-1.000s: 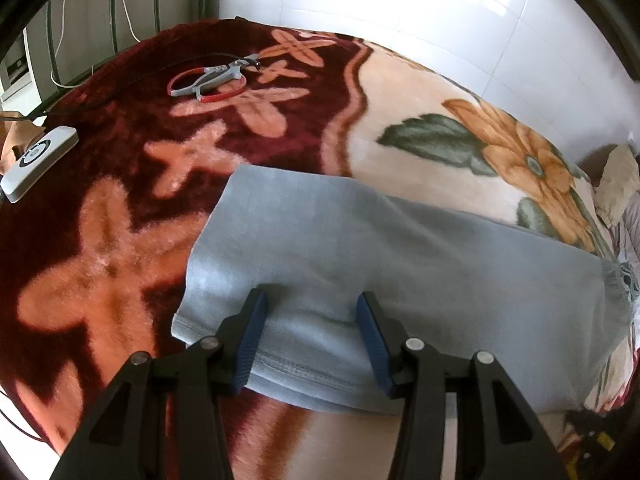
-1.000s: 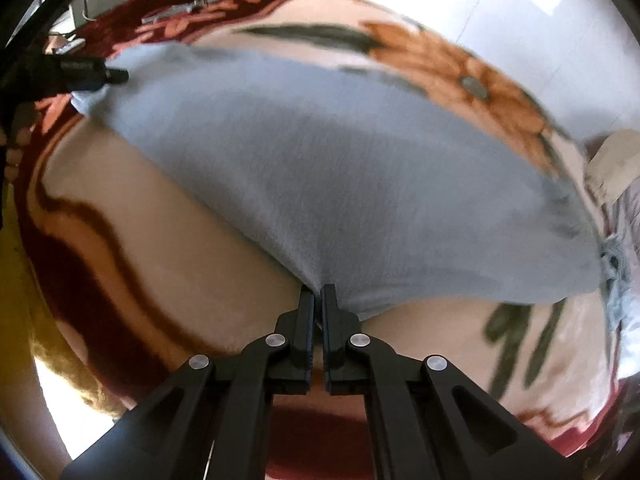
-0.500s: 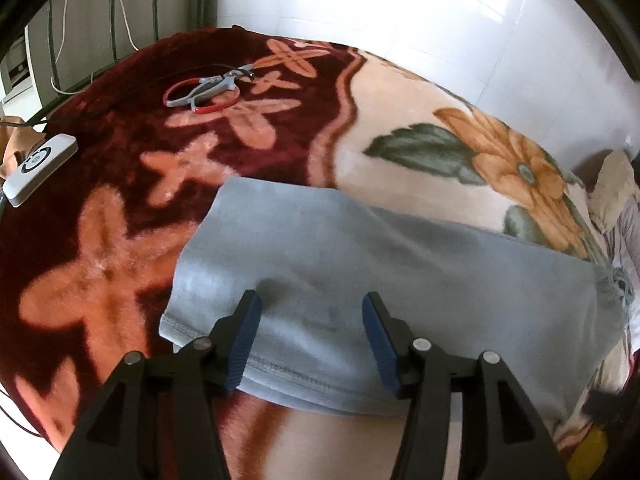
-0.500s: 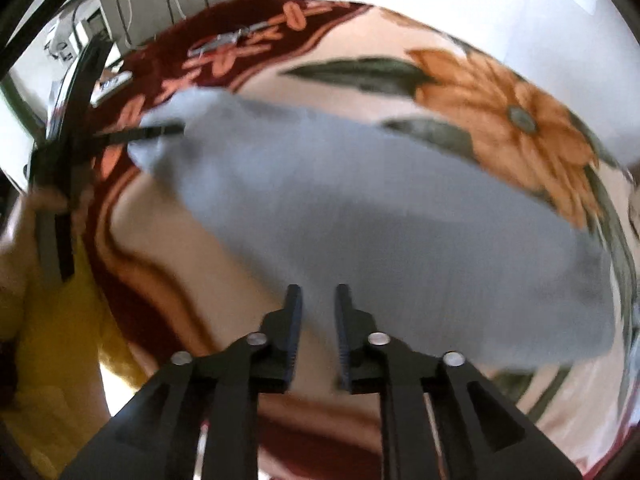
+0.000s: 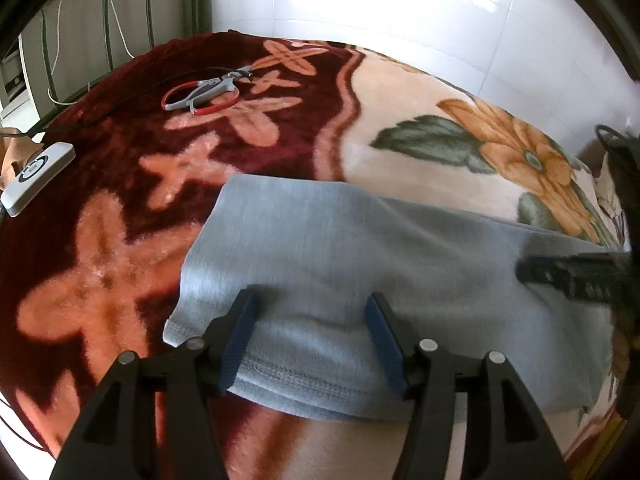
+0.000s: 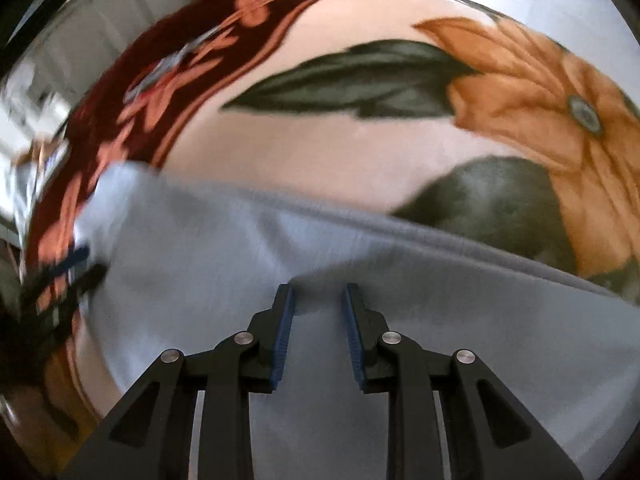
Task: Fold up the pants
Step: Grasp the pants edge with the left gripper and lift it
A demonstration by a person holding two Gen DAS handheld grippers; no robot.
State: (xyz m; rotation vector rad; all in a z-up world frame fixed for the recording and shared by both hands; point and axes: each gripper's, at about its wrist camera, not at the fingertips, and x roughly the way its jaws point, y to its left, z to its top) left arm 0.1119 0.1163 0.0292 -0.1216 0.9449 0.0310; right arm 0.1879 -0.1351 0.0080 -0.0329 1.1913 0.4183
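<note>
Light grey-blue pants lie flat across a floral blanket, hem end towards me in the left wrist view. My left gripper is open, its blue pads straddling the hem just above the cloth. My right gripper is open and empty, low over the middle of the pants. It shows in the left wrist view as a dark blurred shape at the right. The left gripper is a blur at the left in the right wrist view.
Red-handled pliers with a cable lie on the dark red part of the blanket at the back. A white remote-like device sits at the left edge. A white tiled wall stands behind the bed.
My right gripper let go of the pants' near edge, opened, and moved forward over the middle of the cloth. My left gripper stayed open over the hem, shifting only slightly.
</note>
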